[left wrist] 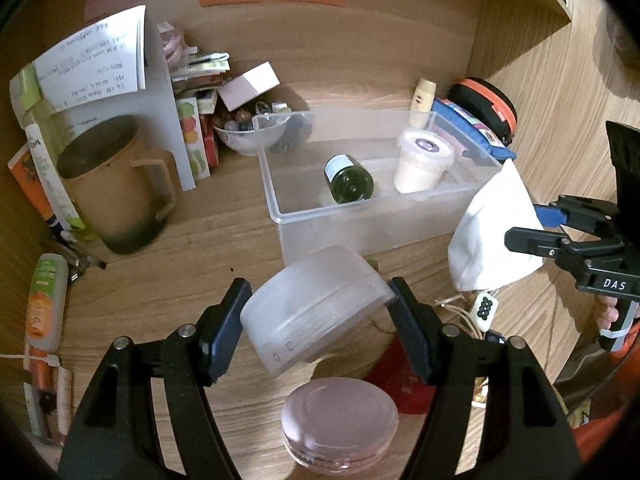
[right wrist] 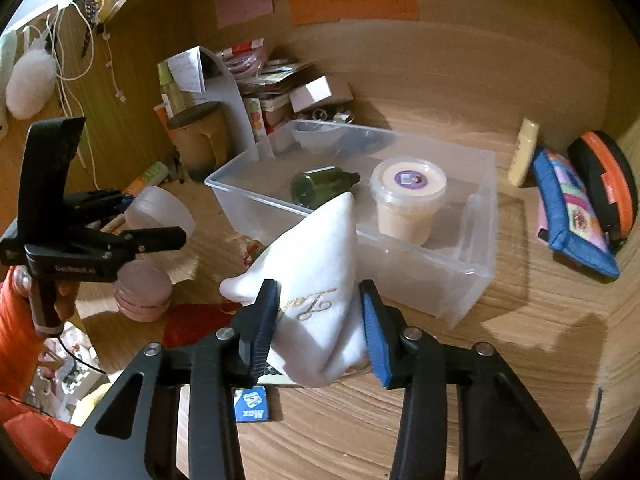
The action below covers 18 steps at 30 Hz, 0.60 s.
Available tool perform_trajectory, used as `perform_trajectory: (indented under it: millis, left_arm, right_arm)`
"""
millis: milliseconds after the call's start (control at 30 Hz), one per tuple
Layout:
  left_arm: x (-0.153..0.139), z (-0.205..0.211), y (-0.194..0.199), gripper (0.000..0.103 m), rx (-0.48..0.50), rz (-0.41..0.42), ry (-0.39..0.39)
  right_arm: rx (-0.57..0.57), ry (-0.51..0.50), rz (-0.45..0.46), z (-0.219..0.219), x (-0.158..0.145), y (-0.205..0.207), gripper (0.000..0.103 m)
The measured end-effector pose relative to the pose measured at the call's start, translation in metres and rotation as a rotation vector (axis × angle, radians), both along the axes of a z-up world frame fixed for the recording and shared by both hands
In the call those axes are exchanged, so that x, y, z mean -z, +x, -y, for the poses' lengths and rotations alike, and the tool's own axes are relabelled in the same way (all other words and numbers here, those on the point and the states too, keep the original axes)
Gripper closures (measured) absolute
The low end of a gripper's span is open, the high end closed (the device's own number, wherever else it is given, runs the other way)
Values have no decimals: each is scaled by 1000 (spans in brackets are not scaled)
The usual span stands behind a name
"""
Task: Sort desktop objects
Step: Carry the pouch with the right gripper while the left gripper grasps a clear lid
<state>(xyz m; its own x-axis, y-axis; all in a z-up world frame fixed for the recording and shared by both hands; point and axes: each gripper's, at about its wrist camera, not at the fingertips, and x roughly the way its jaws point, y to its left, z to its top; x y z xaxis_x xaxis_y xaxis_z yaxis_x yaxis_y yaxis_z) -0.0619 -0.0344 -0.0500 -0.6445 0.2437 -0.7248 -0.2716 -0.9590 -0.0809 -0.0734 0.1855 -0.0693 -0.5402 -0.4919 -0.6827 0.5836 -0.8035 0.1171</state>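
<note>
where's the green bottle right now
The green bottle lies on its side inside the clear bin, just left of the lidded cream tub in both wrist views.

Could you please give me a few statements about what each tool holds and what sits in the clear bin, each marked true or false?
1. The left tool grips a frosted round container. True.
2. The right tool is empty. False: it is shut on a white cloth pouch.
3. The green bottle lies on its side in the clear bin. True.
4. The lidded cream tub stands outside the bin. False: it stands inside.
5. The pink round case is in the bin. False: it rests on the desk.
</note>
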Motion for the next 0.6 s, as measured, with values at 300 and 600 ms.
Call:
perform_trajectory:
  millis: [300,600]
  left_arm:
    - [-15,2,1,34,-24,-39,38]
    - [-30,1,-1,34,-32,-80,55]
  right_arm:
    - [28,-44,-62,-13,-26,4,67]
    - [37,-72,-127,-18,-52,5,67]
